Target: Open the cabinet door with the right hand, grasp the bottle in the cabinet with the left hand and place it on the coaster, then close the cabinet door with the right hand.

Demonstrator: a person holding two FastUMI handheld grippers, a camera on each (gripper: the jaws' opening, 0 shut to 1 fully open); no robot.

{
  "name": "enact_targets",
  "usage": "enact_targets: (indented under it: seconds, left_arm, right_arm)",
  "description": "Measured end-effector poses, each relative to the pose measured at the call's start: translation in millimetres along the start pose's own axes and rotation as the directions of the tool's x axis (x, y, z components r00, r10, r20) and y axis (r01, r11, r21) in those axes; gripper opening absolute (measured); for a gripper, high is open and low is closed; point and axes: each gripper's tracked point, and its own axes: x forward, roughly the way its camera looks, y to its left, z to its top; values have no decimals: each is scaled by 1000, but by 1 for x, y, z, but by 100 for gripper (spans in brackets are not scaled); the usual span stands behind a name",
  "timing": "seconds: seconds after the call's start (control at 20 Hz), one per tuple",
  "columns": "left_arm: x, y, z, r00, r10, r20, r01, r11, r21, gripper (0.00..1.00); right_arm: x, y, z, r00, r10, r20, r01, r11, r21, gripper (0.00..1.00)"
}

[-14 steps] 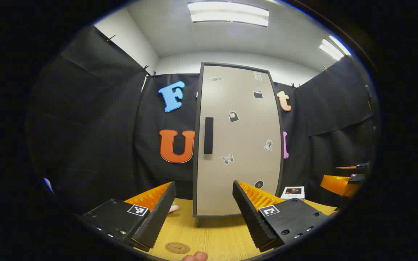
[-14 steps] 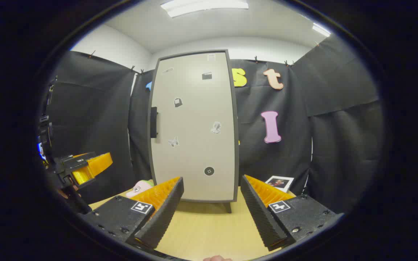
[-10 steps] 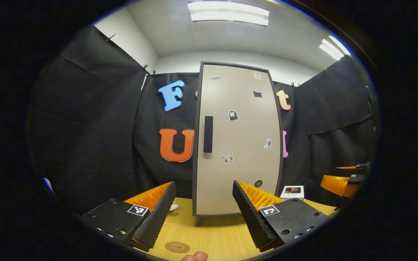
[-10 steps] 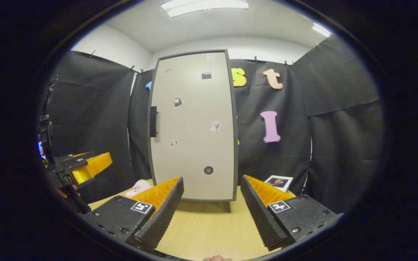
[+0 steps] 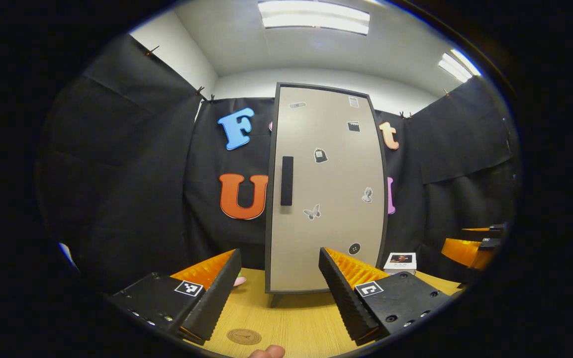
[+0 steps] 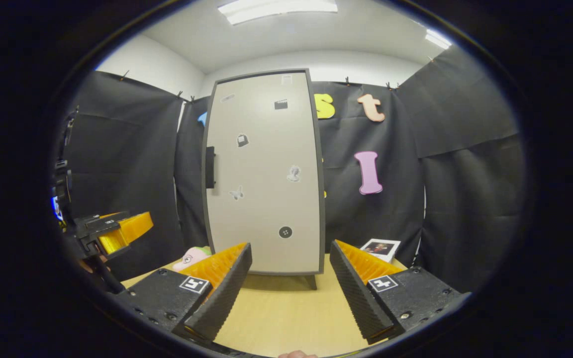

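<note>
- Tall beige cabinet with dark frame (image 5: 326, 199) stands upright at the far side of the light wooden table (image 5: 296, 323); its door is shut. The bottle is presumably inside, hidden behind the door.
- Black vertical bar handle (image 5: 286, 180) sits at mid-height near the door's left edge; long axis up-down. Seen again edge-on in the right gripper view (image 6: 210, 167).
- Right gripper (image 6: 290, 278): fingers spread wide, nothing between them, low over the table, well apart from the cabinet. The handle lies up and to the left of its line of sight, so the coming reach calls, by my judgement, for a rise and a leftward swing, with the jaws turned to straddle an upright bar.
- Left gripper (image 5: 279, 283): fingers likewise spread and empty. The handle stands nearly straight ahead and above it, so this gripper looks the better aligned, though the task gives the door to the right one.
- Round brown cork coaster (image 5: 243, 336) lies on the table just ahead of the left gripper, between its fingers and the viewer's edge; bare.
- Pink soft toy (image 6: 190, 257) left of the cabinet foot, small framed photo card (image 6: 379, 248) right of it.
- Against 0.7 s ago: cabinet sits slightly higher in the left gripper view and barely shifted in the right gripper view; door state and both finger gaps unchanged. Step in hand: approach not yet begun in earnest.
</note>
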Motion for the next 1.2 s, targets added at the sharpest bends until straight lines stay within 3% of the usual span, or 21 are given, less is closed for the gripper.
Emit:
enact_targets:
  seconds: [0.35,0.6,0.95,1.2]
  left_arm:
    - [-5,8,-8,1000,26,-15,-26,1000,6,95]
    - [-10,8,-16,999,21,-33,-21,1000,4,95]
    - [-17,15,-15,999,24,-24,-23,999,40,95]
    - [-23,27,-16,998,45,-33,-43,998,47,95]
  right_arm:
    - [16,9,14,999,41,9,-41,999,-8,99]
    - [48,41,31,989,149,12,-149,988,-33,100]
    - [139,117,74,943,333,19,-329,939,-97,100]
    - [212,175,92,898,440,-21,-441,897,-20,100]
